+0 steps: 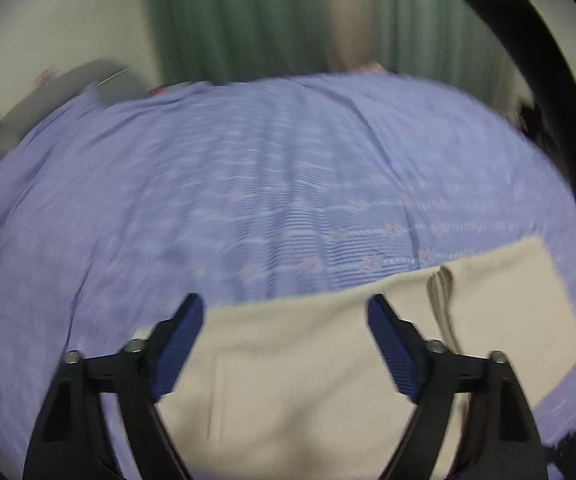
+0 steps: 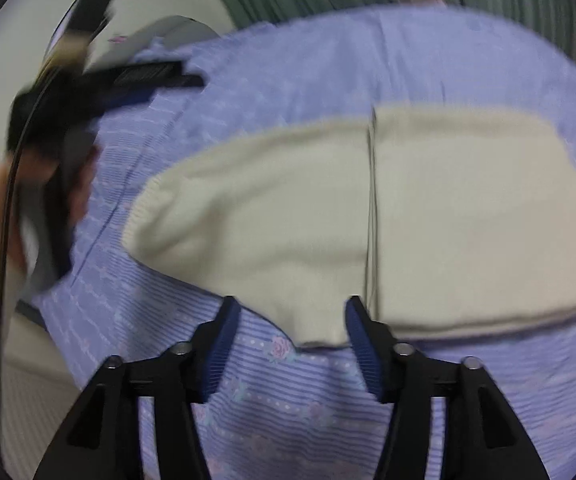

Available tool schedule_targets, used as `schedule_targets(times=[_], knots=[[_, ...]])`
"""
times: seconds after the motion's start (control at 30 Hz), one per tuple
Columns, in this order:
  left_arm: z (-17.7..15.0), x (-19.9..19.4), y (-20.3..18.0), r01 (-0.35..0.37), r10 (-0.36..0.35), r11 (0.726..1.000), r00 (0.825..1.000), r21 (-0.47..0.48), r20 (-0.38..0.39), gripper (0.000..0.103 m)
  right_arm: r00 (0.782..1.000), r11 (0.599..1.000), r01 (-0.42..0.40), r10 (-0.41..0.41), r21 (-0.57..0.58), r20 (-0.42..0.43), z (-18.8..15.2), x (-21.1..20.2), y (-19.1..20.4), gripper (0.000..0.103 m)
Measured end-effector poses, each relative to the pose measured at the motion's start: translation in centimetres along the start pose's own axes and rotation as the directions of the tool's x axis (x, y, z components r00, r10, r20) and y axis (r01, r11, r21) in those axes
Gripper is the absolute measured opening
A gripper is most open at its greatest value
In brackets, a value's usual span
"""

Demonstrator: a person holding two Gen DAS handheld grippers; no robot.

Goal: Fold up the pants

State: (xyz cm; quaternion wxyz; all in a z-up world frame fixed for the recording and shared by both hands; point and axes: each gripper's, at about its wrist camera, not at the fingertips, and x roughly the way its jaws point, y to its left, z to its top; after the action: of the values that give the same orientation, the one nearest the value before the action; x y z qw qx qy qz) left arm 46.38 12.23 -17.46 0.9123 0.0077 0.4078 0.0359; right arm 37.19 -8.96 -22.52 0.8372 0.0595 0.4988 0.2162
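Your left tool point(image 1: 284, 308) is spread wide and grips nothing; its blue pads point(image 1: 178, 344) hang over the near part of the cream pants point(image 1: 328, 360). Your right tool point(image 2: 292, 312) is also wide apart and holds nothing, with a corner of the pants lying between its fingertips, though whether the pads touch the cloth you cannot tell. In the right wrist view your left tool shows at the upper left, lifted clear of the pants. The pants point(image 2: 368, 216) lie flat and folded on the bed's lilac striped sheet point(image 2: 288, 400), long axis running left to right across both views, with a fold edge crossing them about midway. Behind the bed hangs a green curtain point(image 1: 248, 20).
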Motion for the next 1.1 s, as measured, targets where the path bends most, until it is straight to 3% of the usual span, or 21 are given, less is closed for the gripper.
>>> schedule_targets(times=[0.13,0.27,0.43,0.5,0.6,0.67,0.73,0.83,0.9,1.0,1.1], knots=[[-4.0,-5.6,3.7,-0.059,0.065,0.983,0.997,-0.176,0.028,0.093,0.999,0.997,0.005,-0.001,-0.082,0.051,1.3,-3.5,0.9,0.068],[-8.9,-6.9,7.3,-0.038,0.044,0.943,0.999,-0.332,0.010,0.094,0.997,0.997,0.012,-0.005,-0.082,0.081,1.7,-4.2,1.6,0.068],[-14.2,-5.3,10.5,-0.001,-0.010,0.881,1.000,-0.473,-0.021,0.094,0.993,0.993,0.089,-0.082,-0.079,0.085,1.7,-1.8,2.2,0.068],[-15.9,-3.2,11.6,0.025,-0.049,0.852,0.998,-0.523,-0.033,0.093,0.991,0.990,0.114,-0.109,-0.079,0.075,1.8,-0.5,2.4,0.068],[-17.4,-0.1,12.8,0.027,-0.075,0.831,0.995,-0.556,-0.063,0.092,0.990,0.987,0.127,-0.120,-0.097,0.074,2.4,1.3,2.8,0.068],[-17.1,1.1,13.4,0.018,-0.060,0.839,0.996,-0.544,-0.059,0.090,0.989,0.980,0.122,-0.107,-0.154,0.099,3.8,2.6,3.5,0.068],[-16.1,1.8,13.7,0.040,-0.052,0.870,0.999,-0.491,-0.011,0.090,0.991,0.973,0.091,-0.068,-0.213,0.112,6.1,4.4,4.1,0.068],[-12.3,3.8,14.3,0.055,-0.047,0.957,0.998,-0.284,0.036,0.090,0.992,0.964,0.085,-0.058,-0.251,0.110,9.7,7.4,4.3,0.068],[-9.8,6.2,14.7,0.063,-0.061,0.987,0.998,-0.147,0.021,0.088,0.994,0.967,0.087,-0.069,-0.240,0.084,11.9,9.5,4.3,0.068],[-7.0,10.1,15.6,0.082,-0.085,0.996,0.994,-0.046,-0.063,0.079,0.993,0.972,0.104,-0.087,-0.213,0.086,13.1,11.5,4.5,0.068],[-5.4,13.6,17.3,0.106,-0.117,0.991,0.983,-0.082,-0.141,0.074,0.994,0.974,0.100,-0.088,-0.204,0.064,13.0,13.3,5.0,0.068]])
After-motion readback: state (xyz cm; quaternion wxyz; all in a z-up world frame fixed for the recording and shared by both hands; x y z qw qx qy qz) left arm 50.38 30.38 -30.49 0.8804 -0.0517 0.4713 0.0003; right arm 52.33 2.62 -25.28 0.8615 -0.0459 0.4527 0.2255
